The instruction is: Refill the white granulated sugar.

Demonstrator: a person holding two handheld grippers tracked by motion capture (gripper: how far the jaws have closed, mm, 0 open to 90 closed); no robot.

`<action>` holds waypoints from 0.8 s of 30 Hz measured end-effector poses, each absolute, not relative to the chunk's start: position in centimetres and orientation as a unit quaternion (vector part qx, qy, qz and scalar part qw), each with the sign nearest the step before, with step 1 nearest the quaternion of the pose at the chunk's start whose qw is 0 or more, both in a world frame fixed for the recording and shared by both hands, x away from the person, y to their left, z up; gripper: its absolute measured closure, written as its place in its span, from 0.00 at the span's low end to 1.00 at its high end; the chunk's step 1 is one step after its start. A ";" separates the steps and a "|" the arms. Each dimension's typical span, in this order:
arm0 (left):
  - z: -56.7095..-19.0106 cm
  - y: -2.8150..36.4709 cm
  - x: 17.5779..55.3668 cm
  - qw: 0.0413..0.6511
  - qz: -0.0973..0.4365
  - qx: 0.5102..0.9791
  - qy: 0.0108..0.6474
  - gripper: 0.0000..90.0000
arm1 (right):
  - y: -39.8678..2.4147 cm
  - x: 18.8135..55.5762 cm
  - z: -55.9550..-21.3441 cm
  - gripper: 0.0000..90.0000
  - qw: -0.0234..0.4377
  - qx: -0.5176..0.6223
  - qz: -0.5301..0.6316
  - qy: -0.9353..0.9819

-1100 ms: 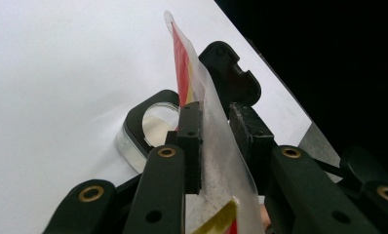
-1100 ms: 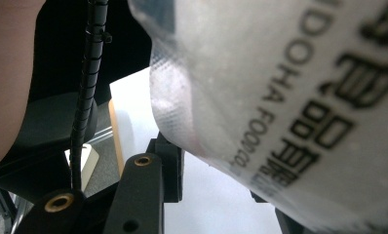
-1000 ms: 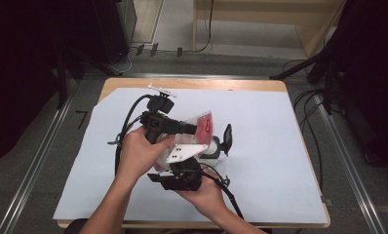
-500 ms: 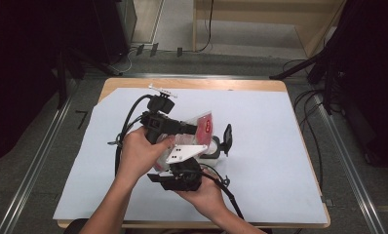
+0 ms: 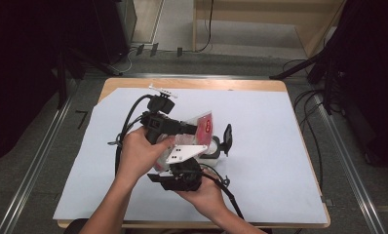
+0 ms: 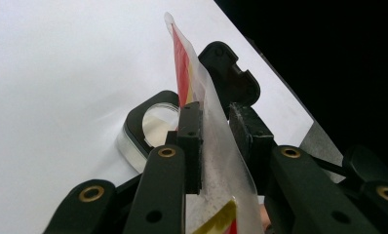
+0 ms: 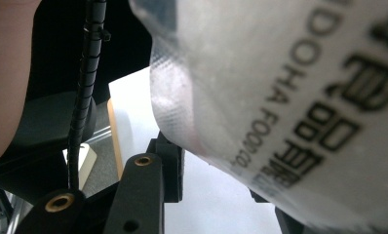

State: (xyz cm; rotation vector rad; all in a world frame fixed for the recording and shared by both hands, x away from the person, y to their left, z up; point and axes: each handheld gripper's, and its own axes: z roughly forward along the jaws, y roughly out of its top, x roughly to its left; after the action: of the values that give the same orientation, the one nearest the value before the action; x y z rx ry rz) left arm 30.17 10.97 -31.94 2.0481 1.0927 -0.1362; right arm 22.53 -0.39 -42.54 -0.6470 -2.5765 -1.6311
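Nothing changed since a second ago — both hands steady. Food pouch (image 5: pixel 202 127) held above table (image 5: pixel 280 146) by container (image 5: pixel 216 148), pinched by left gripper (image 6: pixel 214 129), clamped by right gripper (image 5: pixel 180 173) — tear judged pending.

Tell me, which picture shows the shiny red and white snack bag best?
The left gripper view: the snack bag stands edge-on between the left gripper pads, top corner visible. The high view shows it small, partly behind hands. The right gripper view shows a blurred close-up with printed letters.
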 end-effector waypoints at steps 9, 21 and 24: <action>-32.0 10.8 30.2 0.396 -0.048 0.811 0.429 0.85 | -0.4 22.6 -42.6 0.74 0.012 -0.208 -0.524 -0.826; -32.0 10.8 30.1 0.397 -0.047 0.810 0.429 0.85 | -0.4 22.7 -42.6 0.74 0.011 -0.208 -0.524 -0.826; -32.0 10.8 30.1 0.397 -0.047 0.810 0.429 0.85 | -0.4 22.7 -42.6 0.74 0.011 -0.208 -0.523 -0.826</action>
State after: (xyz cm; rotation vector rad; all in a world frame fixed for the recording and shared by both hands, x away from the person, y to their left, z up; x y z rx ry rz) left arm 30.15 10.80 -31.99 2.0526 1.0866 -0.1188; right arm 22.67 -0.45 -42.62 -0.6496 -2.5778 -1.6323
